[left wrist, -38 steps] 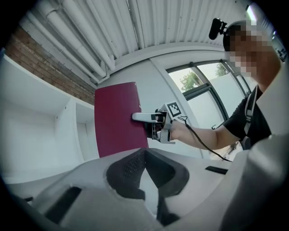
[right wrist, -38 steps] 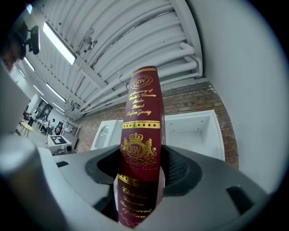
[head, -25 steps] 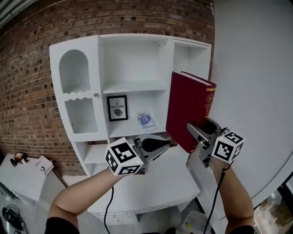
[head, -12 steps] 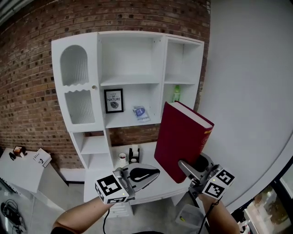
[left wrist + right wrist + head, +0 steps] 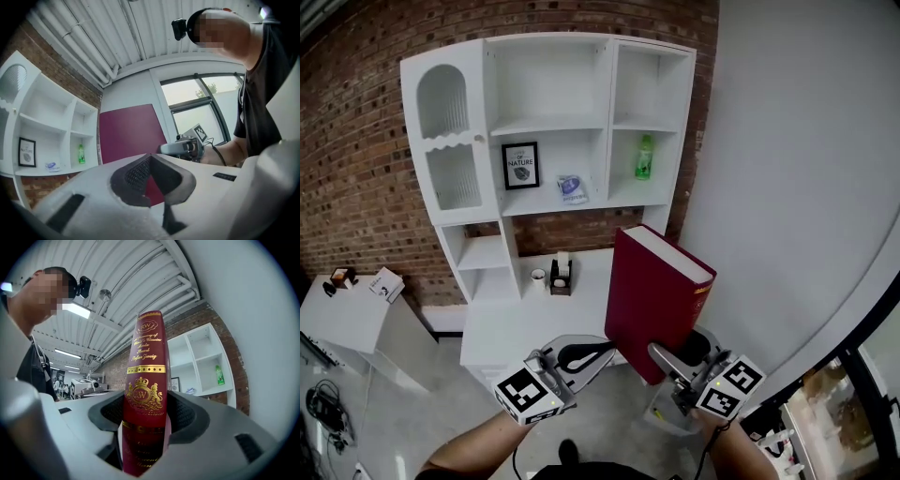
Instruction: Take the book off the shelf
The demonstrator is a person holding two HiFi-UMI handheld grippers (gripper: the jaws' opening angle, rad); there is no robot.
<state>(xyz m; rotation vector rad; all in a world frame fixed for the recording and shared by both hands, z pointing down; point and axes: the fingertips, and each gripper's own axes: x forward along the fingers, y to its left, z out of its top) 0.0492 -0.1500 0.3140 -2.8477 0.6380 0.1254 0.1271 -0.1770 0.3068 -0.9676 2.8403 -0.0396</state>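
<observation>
Our right gripper (image 5: 664,354) clamps the book (image 5: 652,295) by its lower spine. It stands upright above the jaws, well clear of the shelf (image 5: 609,112). Our left gripper (image 5: 592,353), pinched together and empty, hangs just beside its cover.

One book (image 5: 654,291), one bottle (image 5: 644,157), two tools (image 5: 598,351) (image 5: 680,349).

The shelf unit (image 5: 548,84) has an open top row. Its middle row holds a framed picture (image 5: 520,165), a blue packet (image 5: 573,188) and a green bottle (image 5: 644,157). A red book (image 5: 654,300) stands in front of its lower right.
</observation>
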